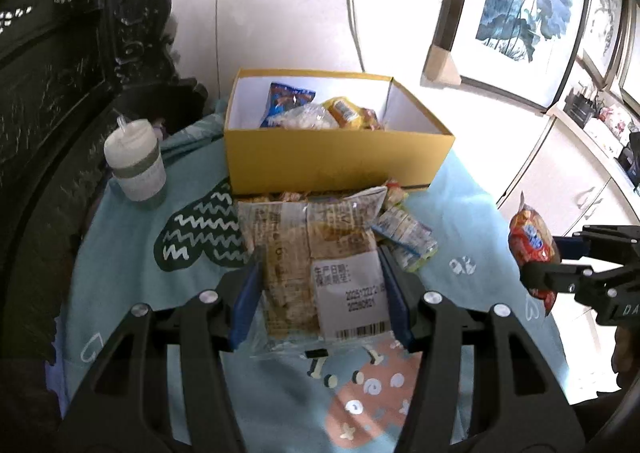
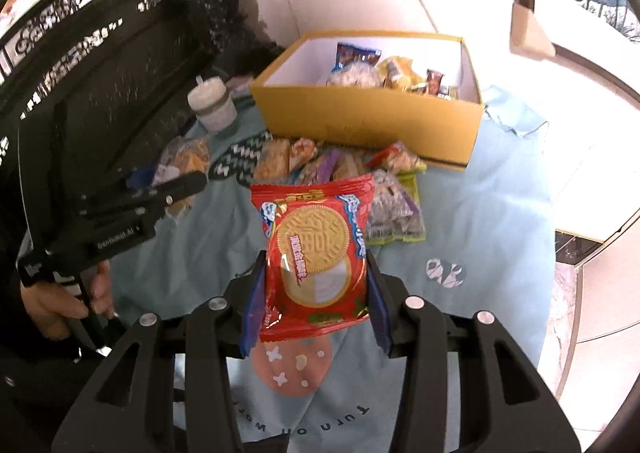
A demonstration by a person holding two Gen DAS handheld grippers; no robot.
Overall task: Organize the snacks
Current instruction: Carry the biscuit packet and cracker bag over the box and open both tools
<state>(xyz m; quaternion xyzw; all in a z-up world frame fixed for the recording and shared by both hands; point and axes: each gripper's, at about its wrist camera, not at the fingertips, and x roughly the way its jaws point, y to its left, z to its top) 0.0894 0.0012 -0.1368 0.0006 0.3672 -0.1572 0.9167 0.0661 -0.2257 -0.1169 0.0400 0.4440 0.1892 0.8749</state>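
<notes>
Now left tongs (image 1: pixel 320 281) pinch a clear cracker pack (image 1: pixel 316 253), right tongs (image 2: pixel 316 293) pinch a red biscuit pack (image 2: pixel 316 249), both lifted off the table (image 1: pixel 460 213), likely bound for the yellow box (image 1: pixel 336 161).

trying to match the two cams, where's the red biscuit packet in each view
Left wrist view: red biscuit packet at far right edge, held in the right gripper.
Right wrist view: centre, packet between the near jaws.
Shared landmark: yellow box behind.
</notes>
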